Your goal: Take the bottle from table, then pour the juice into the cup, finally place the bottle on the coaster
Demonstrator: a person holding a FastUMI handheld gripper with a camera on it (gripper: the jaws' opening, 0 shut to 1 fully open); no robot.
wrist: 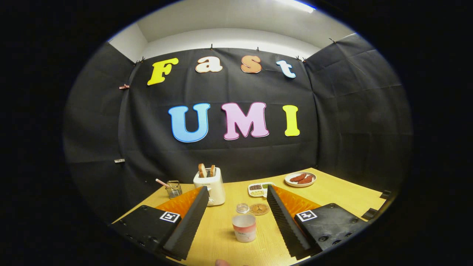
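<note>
A squat whitish bottle (244,228) with a pink label stands upright on the wooden table (332,195), between my two fingers and a little ahead of their bases. Just beyond it stands a small clear cup (242,207). A round brown coaster (258,209) lies flat right beside the cup, on its right. My gripper (236,192) is open wide, with its fingers (192,218) spread to either side of the bottle and touching nothing.
A white toaster (210,186) with two bread slices stands past the left finger. A glass with a straw (173,188) is further left. A small tray of seeds (260,189) and a plate of sausages (300,179) sit near the table's far edge.
</note>
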